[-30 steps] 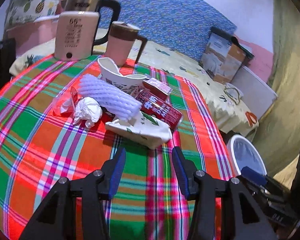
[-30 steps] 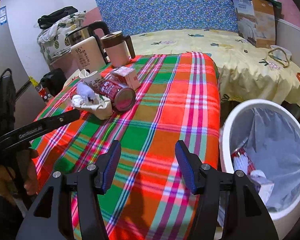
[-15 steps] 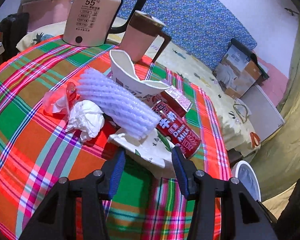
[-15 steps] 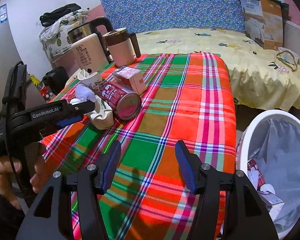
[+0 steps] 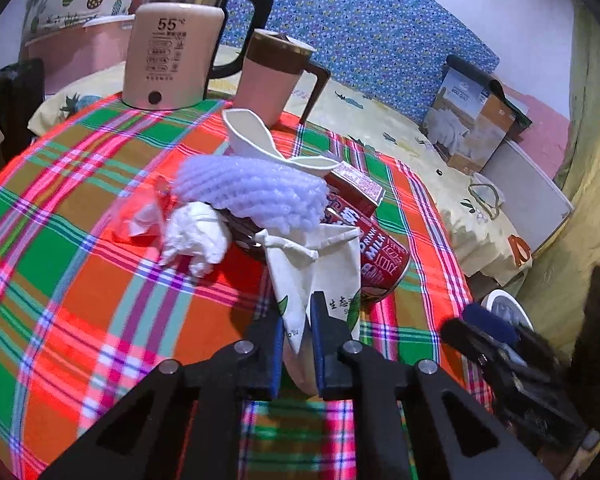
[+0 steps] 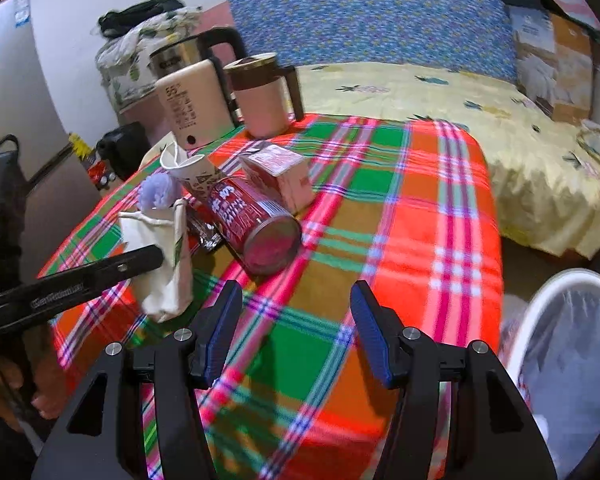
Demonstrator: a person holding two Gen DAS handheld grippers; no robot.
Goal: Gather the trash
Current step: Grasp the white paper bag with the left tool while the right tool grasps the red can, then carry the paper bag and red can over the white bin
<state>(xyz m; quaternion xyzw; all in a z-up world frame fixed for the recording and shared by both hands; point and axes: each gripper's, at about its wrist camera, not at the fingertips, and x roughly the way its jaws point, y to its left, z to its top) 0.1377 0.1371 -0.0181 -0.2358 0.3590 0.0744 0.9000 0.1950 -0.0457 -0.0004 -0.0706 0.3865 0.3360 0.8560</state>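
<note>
The left gripper (image 5: 296, 336) is now clamping the white paper bag (image 5: 320, 268), w/ its jaws pinched tight on the near edge; a sec ago they were standing wide open short of the pile. The bag is lifting and standing more upright in the right wrist view (image 6: 160, 256) (it was lying flat against the red milk can (image 5: 380, 258) before). The right gripper (image 6: 296, 330) is drifting over the plaid cloth (image 6: 420, 220), so the white bin (image 6: 572, 280) is sliding toward the right edge of its view.
</note>
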